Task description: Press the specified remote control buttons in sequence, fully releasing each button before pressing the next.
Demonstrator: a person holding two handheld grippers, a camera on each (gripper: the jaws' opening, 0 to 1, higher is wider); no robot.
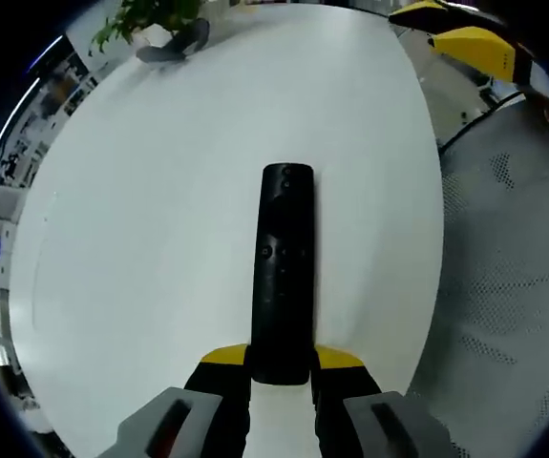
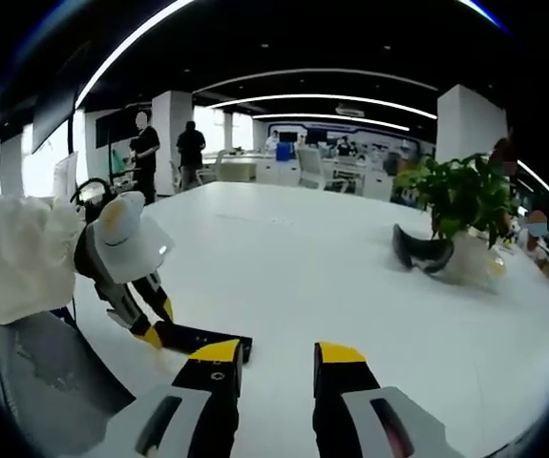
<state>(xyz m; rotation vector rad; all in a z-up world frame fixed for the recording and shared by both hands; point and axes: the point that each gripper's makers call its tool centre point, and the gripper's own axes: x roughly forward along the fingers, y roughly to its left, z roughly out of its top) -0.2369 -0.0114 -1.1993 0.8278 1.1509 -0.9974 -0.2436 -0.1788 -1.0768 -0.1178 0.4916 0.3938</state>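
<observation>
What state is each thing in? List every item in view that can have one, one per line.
remote control: lying flat on the white table, near end clamped between the left gripper's jaws.
left gripper: shut on the remote control.
right gripper: open, jaws apart, holding nothing, above the table.
potted plant: upright on the table.
dark curved object: resting on the table beside the plant.

Open office — white table [image 2: 350, 267], potted plant [image 2: 460, 196], curved ceiling lights [image 2: 331, 98].

remote [image 1: 285, 277]: matt black plastic | table [image 1: 159, 239]: smooth white, slightly glossy
</observation>
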